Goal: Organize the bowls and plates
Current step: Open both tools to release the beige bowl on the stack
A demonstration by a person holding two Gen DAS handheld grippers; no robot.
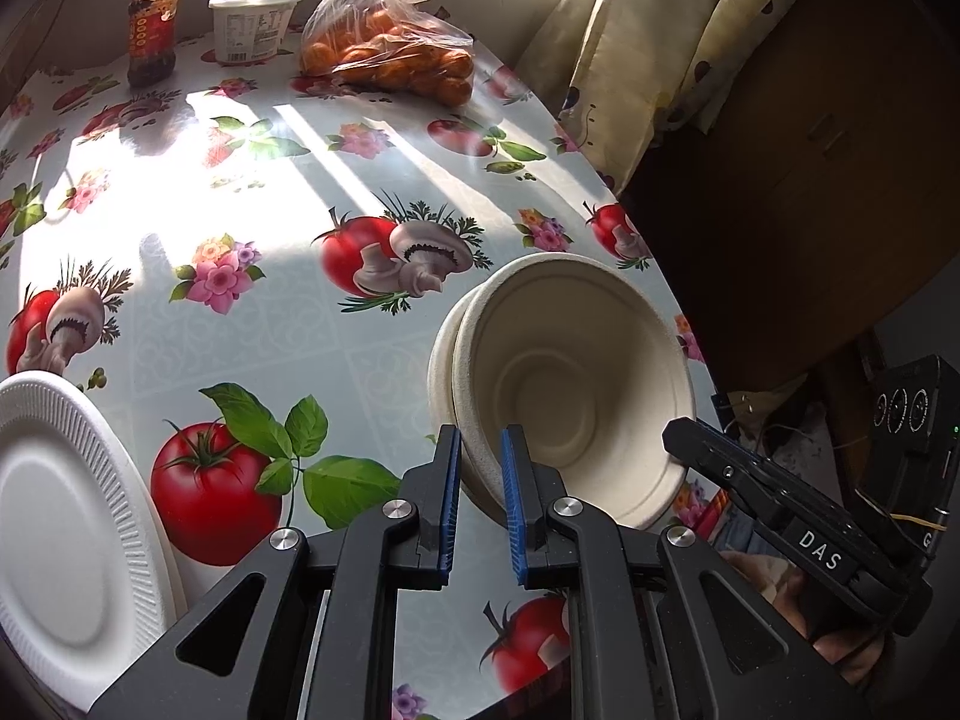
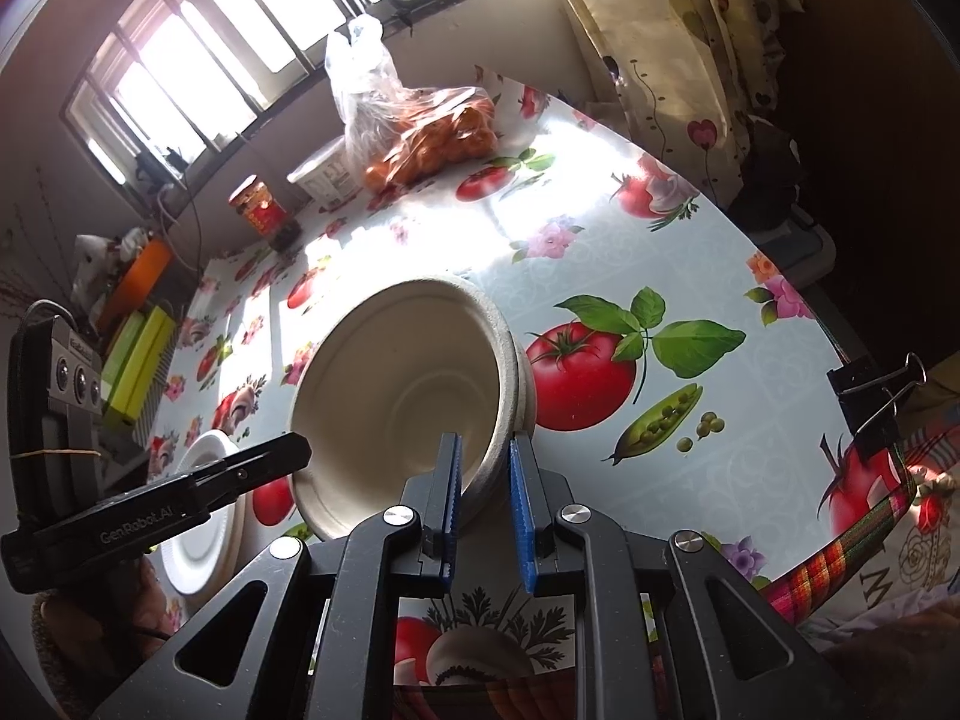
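Note:
Two nested beige paper bowls [image 1: 570,384] are held tilted above the table's right edge. My left gripper [image 1: 483,450] is shut on their near rim. My right gripper [image 2: 483,456] is shut on the opposite rim of the same bowls [image 2: 408,384]; its black finger shows in the left wrist view [image 1: 708,450]. White foam plates [image 1: 66,510] lie stacked at the left on the table, also small in the right wrist view [image 2: 204,516].
The round table [image 1: 252,324] has a vegetable-print cloth. At its far side stand a sauce jar [image 1: 153,30], a white tub [image 1: 255,24] and a bag of oranges [image 1: 396,48]. Curtains [image 1: 648,42] hang at the right. A binder clip [image 2: 876,396] grips the table edge.

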